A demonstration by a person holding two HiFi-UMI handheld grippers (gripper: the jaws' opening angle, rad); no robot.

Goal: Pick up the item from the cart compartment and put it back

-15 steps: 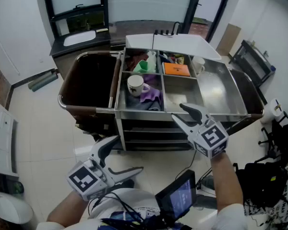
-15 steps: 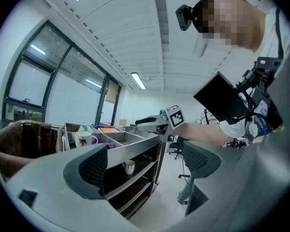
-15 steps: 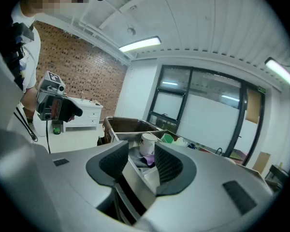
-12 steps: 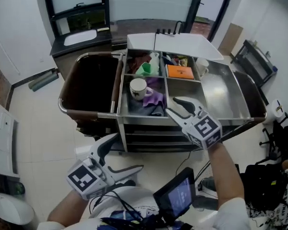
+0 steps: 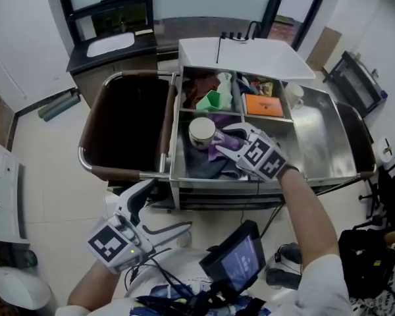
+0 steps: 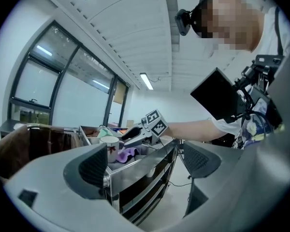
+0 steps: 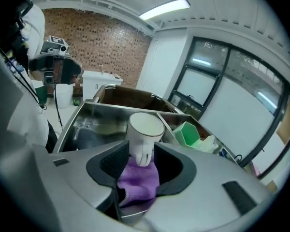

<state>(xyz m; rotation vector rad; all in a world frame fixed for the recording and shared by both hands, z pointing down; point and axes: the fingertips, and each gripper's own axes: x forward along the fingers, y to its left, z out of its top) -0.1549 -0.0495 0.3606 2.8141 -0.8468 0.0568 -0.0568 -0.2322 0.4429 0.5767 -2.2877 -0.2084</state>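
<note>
A white mug [image 5: 201, 131] stands in the cart's front left compartment [image 5: 179, 151], beside a purple cloth [image 5: 218, 146] that lies on a grey cloth [image 5: 201, 164]. My right gripper [image 5: 228, 137] reaches into that compartment and is open. In the right gripper view the purple cloth [image 7: 137, 181] and the mug's handle [image 7: 144, 156] lie between the jaws of the right gripper [image 7: 144, 166], with the mug [image 7: 145, 129] just beyond the tips; the pads do not press on either. My left gripper [image 5: 164, 210] hangs low in front of the cart, open and empty [image 6: 145, 163].
The rear compartments hold a green cup [image 5: 214, 101], an orange box [image 5: 262, 105] and other items. A white cup [image 5: 293, 95] stands on the steel tray [image 5: 322, 143] at the right. A dark bag [image 5: 125, 120] hangs on the cart's left. A screen [image 5: 234, 265] is at my chest.
My right gripper has moved left and forward, from the cart's front edge by the bare compartment into the compartment with the mug and purple cloth. The left gripper has stayed low.
</note>
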